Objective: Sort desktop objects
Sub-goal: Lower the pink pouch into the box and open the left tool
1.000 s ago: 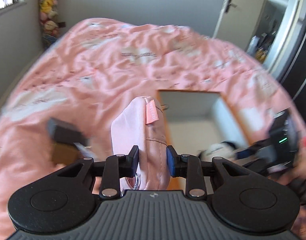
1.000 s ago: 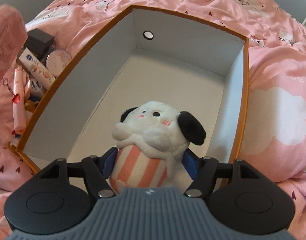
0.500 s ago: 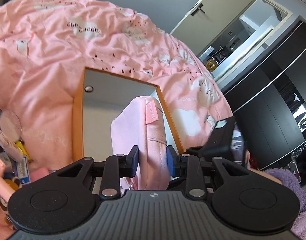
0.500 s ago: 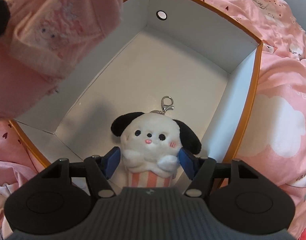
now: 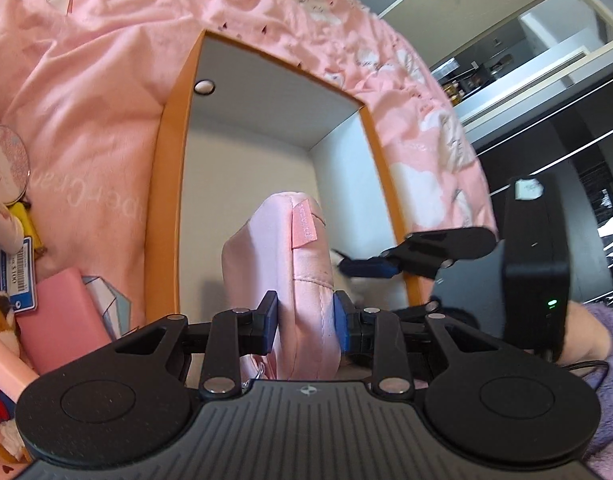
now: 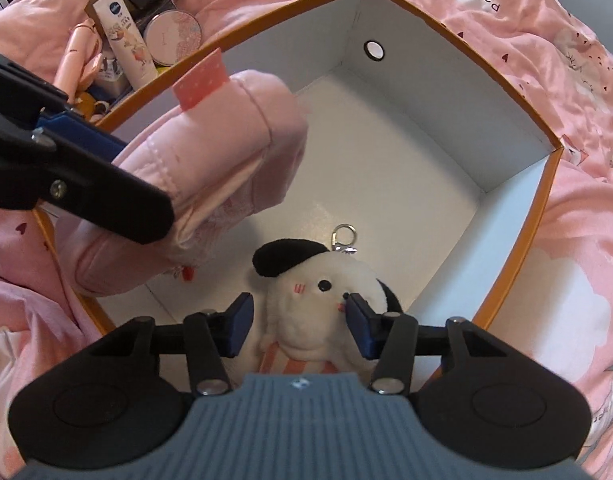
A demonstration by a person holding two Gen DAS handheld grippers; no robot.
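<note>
Pouch and plush over the box
My left gripper (image 5: 306,322) pinches the pink pouch (image 5: 282,272) above the orange-rimmed box (image 6: 546,216). My right gripper (image 6: 300,322), jaws just closing, brackets the plush dog (image 6: 326,300) lying inside; grip unclear.

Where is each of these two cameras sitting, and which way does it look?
Left wrist: on the left gripper, looking down into the box; it clamps a pink pouch; a sleeve shows.
Right wrist: on the right gripper, looking steeply down at the plush dog on the box floor.
Shared: box, pouch, dog, each other's gripper.
</note>
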